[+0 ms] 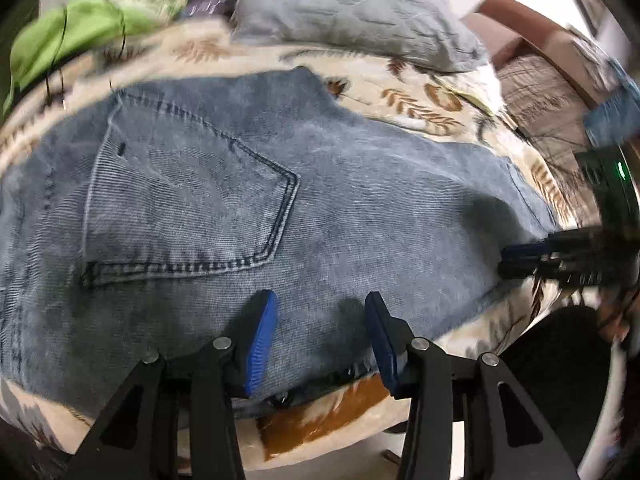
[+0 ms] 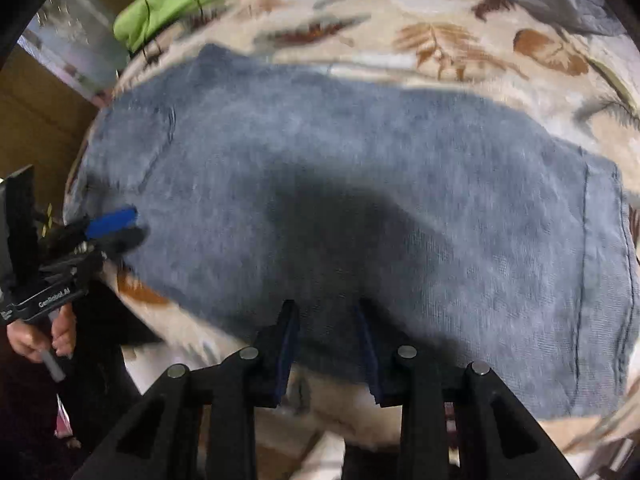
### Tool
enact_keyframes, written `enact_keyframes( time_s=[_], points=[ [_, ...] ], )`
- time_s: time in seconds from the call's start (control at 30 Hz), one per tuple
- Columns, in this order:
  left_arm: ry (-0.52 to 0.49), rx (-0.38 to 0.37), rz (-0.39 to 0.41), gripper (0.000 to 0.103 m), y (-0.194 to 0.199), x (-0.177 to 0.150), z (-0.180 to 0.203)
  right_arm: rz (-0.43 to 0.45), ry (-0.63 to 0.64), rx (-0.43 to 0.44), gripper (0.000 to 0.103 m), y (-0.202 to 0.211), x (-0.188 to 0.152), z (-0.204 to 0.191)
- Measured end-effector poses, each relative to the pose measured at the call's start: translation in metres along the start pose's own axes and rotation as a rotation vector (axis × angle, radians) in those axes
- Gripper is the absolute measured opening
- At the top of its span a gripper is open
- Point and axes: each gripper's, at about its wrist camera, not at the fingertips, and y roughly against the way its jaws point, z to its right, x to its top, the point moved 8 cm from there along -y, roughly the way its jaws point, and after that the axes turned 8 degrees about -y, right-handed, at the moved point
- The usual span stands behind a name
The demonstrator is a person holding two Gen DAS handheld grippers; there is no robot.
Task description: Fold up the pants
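A leaf-print bed [image 1: 420, 92] carries faded blue jeans [image 1: 280, 200] spread flat across mid-frame; a grey pillow [image 1: 352, 12] sits at top; the left gripper [image 1: 320, 312] and right gripper [image 2: 326, 320] hover spread at the denim's lower edge

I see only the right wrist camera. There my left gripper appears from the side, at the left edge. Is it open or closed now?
Observer: Open. In the left wrist view the left gripper has its jaws apart over the near edge of the jeans.
Operator: Which side of the jeans faces up at that end?
Observer: The back side. A stitched back pocket lies face up there.
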Motion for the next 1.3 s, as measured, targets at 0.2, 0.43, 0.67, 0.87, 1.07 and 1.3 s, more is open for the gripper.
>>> enact_keyframes(
  time_s=[0.2,0.43,0.67,0.87,1.07,1.3],
  points=[
    [0.017,-0.035,-0.014,0.049,0.015,-0.008,-0.002,0.019,0.032,0.111,0.033,0.030,0.041,-0.036],
    [0.050,0.035,0.200,0.051,0.041,0.035,-0.025,0.288,0.070,0.247,0.092,0.053,0.152,-0.108],
    [0.061,0.071,0.107,0.054,0.006,0.012,-0.041,0.230,0.072,0.227,0.082,-0.007,0.203,-0.139],
    [0.001,0.084,0.095,0.060,0.003,0.007,-0.031,0.114,0.052,0.206,0.026,-0.057,0.206,-0.141],
    [-0.006,0.098,0.103,0.064,0.006,0.005,-0.027,0.172,0.076,0.038,0.014,-0.082,0.215,-0.141],
    [0.049,0.108,0.206,0.064,0.028,0.010,-0.034,0.251,0.067,0.009,0.016,-0.080,0.220,-0.140]
  ],
)
